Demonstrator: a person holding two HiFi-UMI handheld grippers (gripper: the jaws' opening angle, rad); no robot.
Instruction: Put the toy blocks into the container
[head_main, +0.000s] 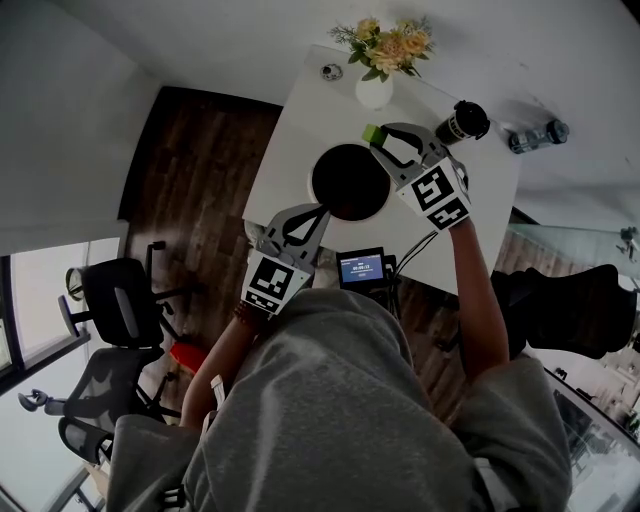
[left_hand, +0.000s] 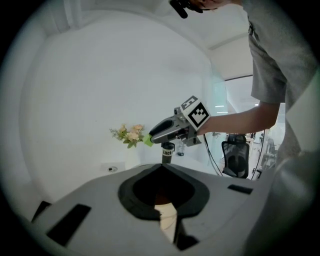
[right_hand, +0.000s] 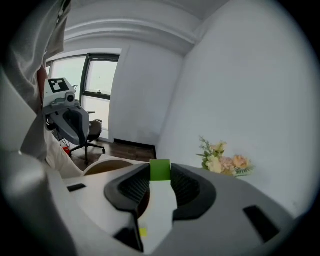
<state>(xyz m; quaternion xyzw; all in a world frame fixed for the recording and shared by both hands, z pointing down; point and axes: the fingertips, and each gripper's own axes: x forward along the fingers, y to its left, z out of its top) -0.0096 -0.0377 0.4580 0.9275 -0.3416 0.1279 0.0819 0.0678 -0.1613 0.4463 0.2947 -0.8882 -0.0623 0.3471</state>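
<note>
A small bright-green toy block (right_hand: 160, 170), square-edged with flat matte faces, is pinched at the very tips of my right gripper (head_main: 379, 139). The gripper's ribbed dark pads press on two opposite sides of the block. It hangs in the air just beyond the far rim of the round container (head_main: 340, 175), not over the opening. My left gripper (left_hand: 162, 167) has its jaws closed tip to tip on nothing, at the container's near rim.

If I let go here, I judge the block would drop onto the smooth white table (head_main: 300, 130) and skid away. So shallow a tip grip could also slip.

The container is cream outside, dark brown inside and smooth-walled. A white vase of flowers (head_main: 375, 92) stands close behind, and a wide swing could topple it.
</note>
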